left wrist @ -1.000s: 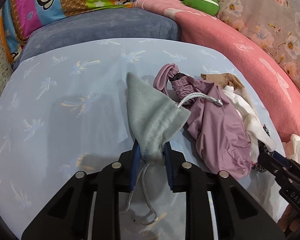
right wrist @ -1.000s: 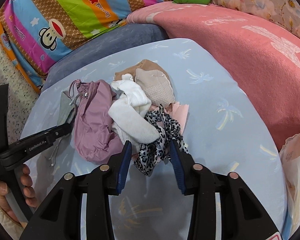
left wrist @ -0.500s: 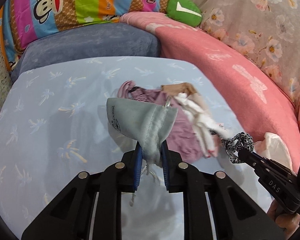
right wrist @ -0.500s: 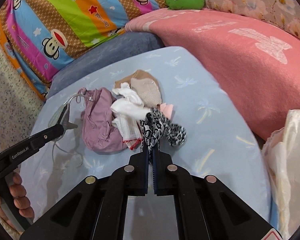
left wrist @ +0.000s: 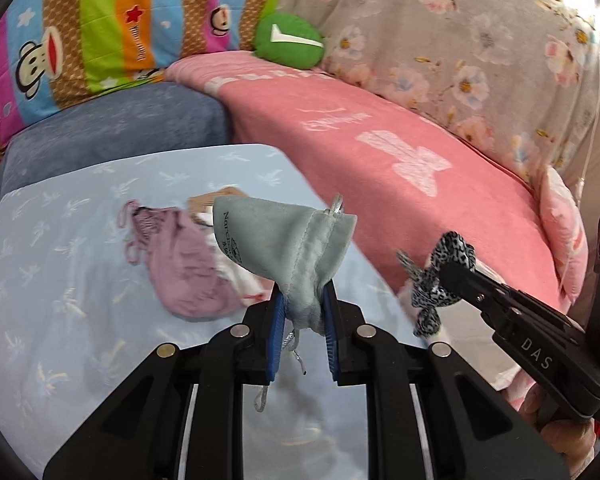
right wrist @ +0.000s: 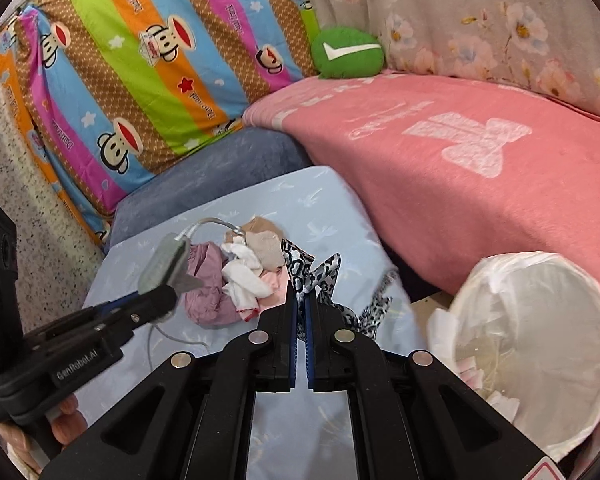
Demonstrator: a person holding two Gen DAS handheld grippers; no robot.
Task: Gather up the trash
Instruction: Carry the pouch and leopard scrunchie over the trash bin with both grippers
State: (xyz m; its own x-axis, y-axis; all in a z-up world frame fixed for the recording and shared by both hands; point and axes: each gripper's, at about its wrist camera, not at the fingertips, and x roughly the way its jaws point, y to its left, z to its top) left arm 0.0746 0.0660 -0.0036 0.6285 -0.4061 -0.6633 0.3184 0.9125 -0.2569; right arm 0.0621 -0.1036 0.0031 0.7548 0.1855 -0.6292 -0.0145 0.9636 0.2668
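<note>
Reading "DAS" on right tongs (left wrist: 440, 276), "GenRobot.AI" left (right wrist: 168, 300).

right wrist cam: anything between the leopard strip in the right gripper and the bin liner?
Nothing solid. In the right wrist view the leopard-print strip hangs from the right gripper; between it and the lined bin show only the blue sheet edge and floor.
</note>
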